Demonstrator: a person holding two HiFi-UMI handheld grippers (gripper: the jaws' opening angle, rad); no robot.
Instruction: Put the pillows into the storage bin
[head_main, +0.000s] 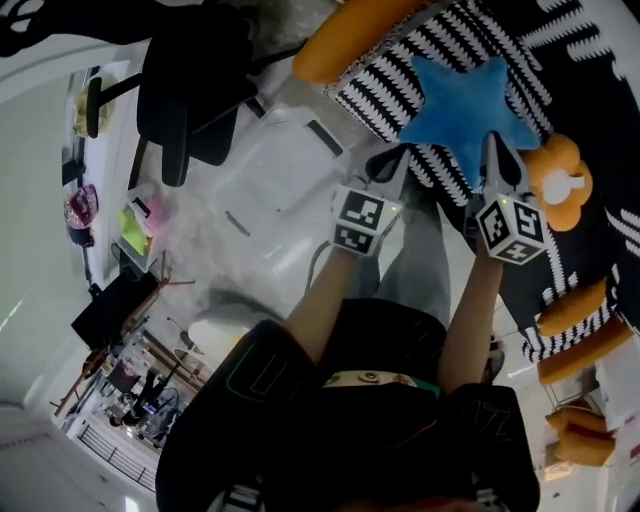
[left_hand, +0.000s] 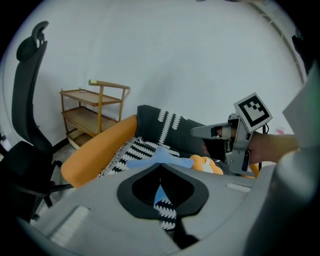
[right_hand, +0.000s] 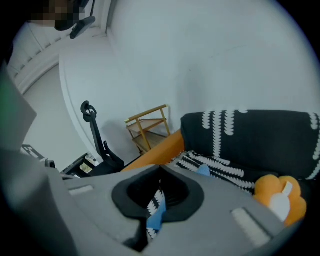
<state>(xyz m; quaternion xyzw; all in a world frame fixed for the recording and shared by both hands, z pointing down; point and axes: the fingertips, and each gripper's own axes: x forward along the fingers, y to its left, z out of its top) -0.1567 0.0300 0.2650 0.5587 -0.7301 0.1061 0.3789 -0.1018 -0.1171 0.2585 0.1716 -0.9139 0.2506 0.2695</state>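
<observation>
Okay, both grippers are pinched shut with nothing in them. The left gripper (head_main: 388, 160) hangs just left of the blue star pillow (head_main: 465, 105) on the striped sofa (head_main: 400, 70), the right gripper (head_main: 497, 148) over its near right tip. An orange pillow (head_main: 560, 180) lies right of them, and the clear storage bin (head_main: 265, 185) sits off to the left.

Blue star pillow (head_main: 470, 112), orange pillow (head_main: 560, 182) on sofa (head_main: 345, 40)

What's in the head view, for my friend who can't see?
The left gripper and right gripper, both shut, point at a blue star pillow on a striped throw. An orange pillow lies to its right, a clear storage bin to its left.
</observation>
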